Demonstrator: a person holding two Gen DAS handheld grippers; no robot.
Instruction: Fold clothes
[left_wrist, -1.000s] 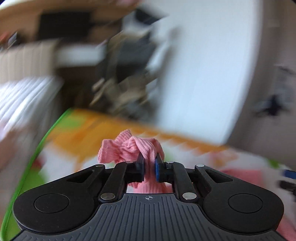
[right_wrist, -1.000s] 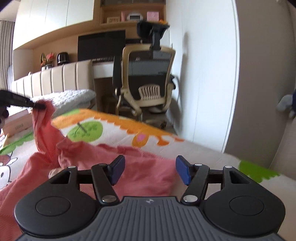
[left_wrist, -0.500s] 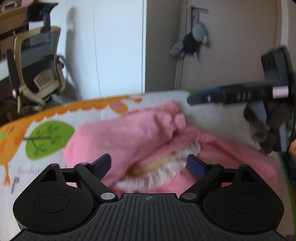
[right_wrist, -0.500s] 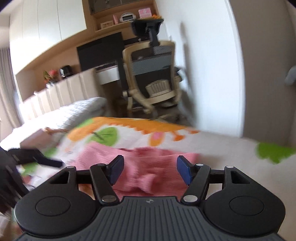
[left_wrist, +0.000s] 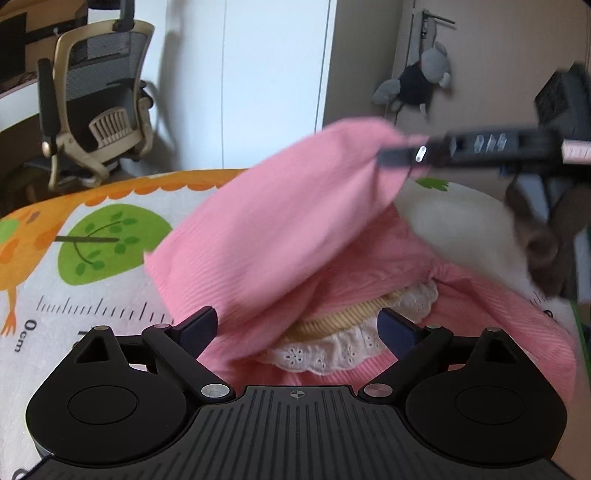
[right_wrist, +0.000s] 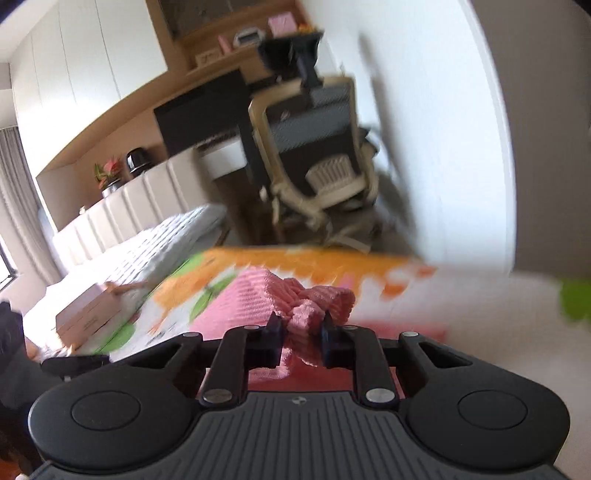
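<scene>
A pink ribbed garment (left_wrist: 280, 236) with a white lace collar (left_wrist: 332, 350) lies on a printed play mat (left_wrist: 92, 258). My left gripper (left_wrist: 297, 328) is open just above the collar, holding nothing. In the left wrist view my right gripper (left_wrist: 406, 158) comes in from the right, shut on one part of the garment and lifting it off the mat. In the right wrist view the right gripper (right_wrist: 301, 338) is shut on a bunched fold of the pink garment (right_wrist: 306, 299).
An office chair (left_wrist: 96, 107) stands beyond the mat's far edge by a white wall. A grey plush toy (left_wrist: 417, 83) hangs on a door. A bed (right_wrist: 147, 243) and a cardboard box (right_wrist: 88, 314) lie to the left. A desk with a monitor (right_wrist: 199, 110) is behind.
My left gripper let go of the pink garment and opened, then settled over the collar. My right gripper closed on a fold of it and raised it.
</scene>
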